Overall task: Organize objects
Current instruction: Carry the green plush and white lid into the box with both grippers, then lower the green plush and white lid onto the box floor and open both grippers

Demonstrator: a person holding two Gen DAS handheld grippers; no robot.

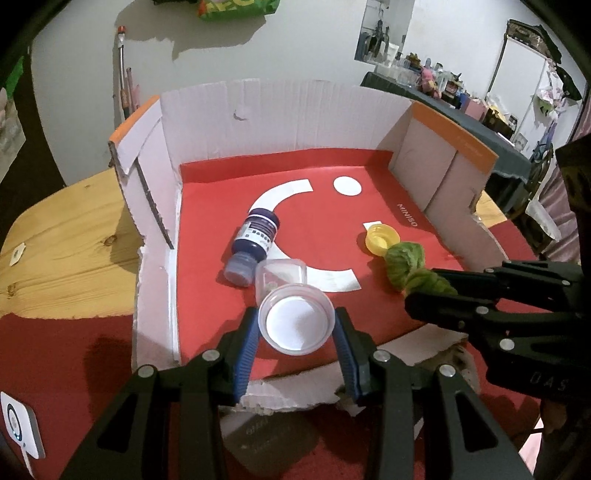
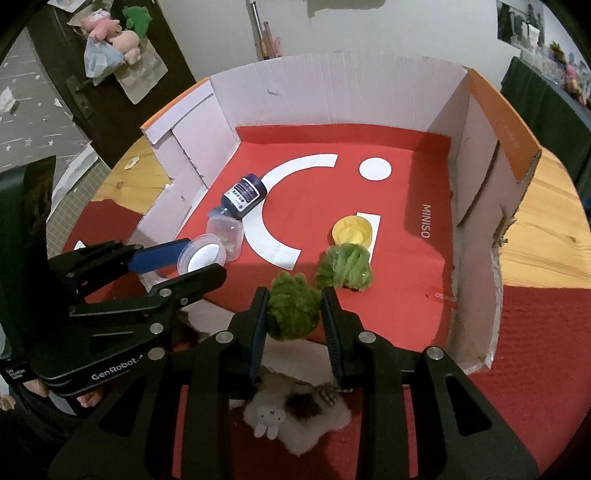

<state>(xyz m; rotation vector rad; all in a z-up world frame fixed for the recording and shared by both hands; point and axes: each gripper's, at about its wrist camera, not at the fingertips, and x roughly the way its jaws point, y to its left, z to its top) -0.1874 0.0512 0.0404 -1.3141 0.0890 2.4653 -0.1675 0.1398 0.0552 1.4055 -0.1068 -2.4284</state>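
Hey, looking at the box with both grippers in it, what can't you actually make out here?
- Dark bottle label: too small in both views.
- Clear container contents: not discernible.
- Green yarn: left view, right gripper covers its end.
- Plush toy: right view, partly hidden beneath the gripper.

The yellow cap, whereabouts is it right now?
The yellow cap lies on the red floor of the cardboard box, right of centre, just behind the green yarn and near the MINISO lettering.

A pale wall (image 1: 295,48) stands behind a wooden table (image 1: 74,240) partly under a red cloth (image 2: 535,350), with a dark door (image 2: 48,92) hung with plush toys (image 2: 114,33) left and a cluttered dark-covered table (image 1: 461,110) right.
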